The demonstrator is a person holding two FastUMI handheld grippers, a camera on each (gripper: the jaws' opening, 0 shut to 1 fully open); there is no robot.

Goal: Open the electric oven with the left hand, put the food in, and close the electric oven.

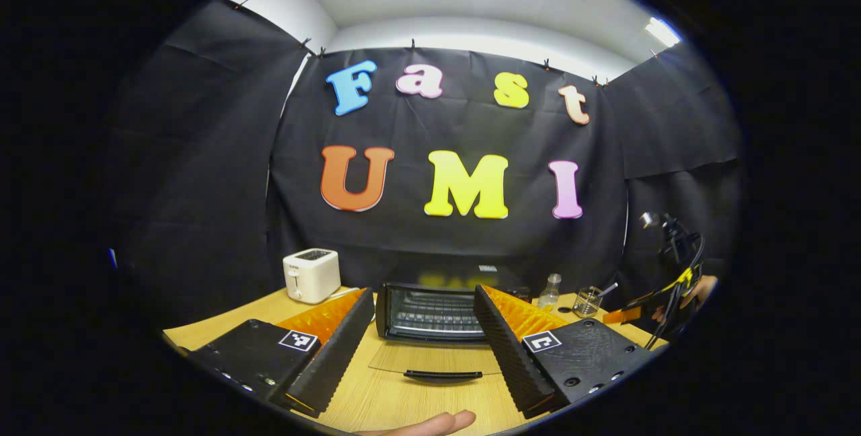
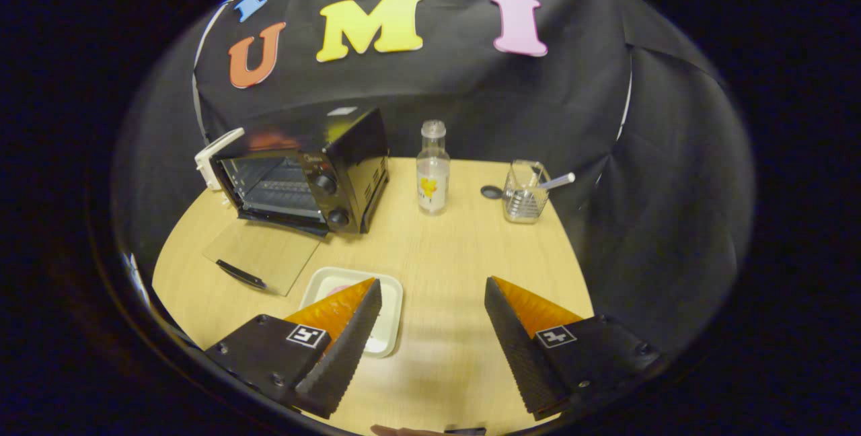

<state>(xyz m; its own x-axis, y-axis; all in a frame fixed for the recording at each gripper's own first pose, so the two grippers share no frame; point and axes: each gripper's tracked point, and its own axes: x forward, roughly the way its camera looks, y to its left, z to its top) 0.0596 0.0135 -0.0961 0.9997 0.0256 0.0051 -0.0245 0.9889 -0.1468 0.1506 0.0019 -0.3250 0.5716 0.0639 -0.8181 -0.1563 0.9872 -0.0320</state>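
My left gripper (image 1: 424, 338) has its jaws spread wide with nothing between them. Straight ahead through the gap stands the electric oven (image 1: 434, 311), its glass door (image 1: 437, 358) dropped flat onto the worktop (image 1: 377, 409), the door's handle nearest my jaws. Beyond my left jaw sits a white toaster (image 1: 311, 275). Beyond my right jaw stand a small bottle (image 1: 550, 291) and a glass beaker (image 1: 588, 301).

My right gripper (image 2: 434, 328) is open too, holding nothing. Its left jaw partly hides a white tray (image 2: 390, 318) holding something pink, the food (image 2: 336, 289). The oven (image 2: 303, 170) stands ahead to the left, door down.
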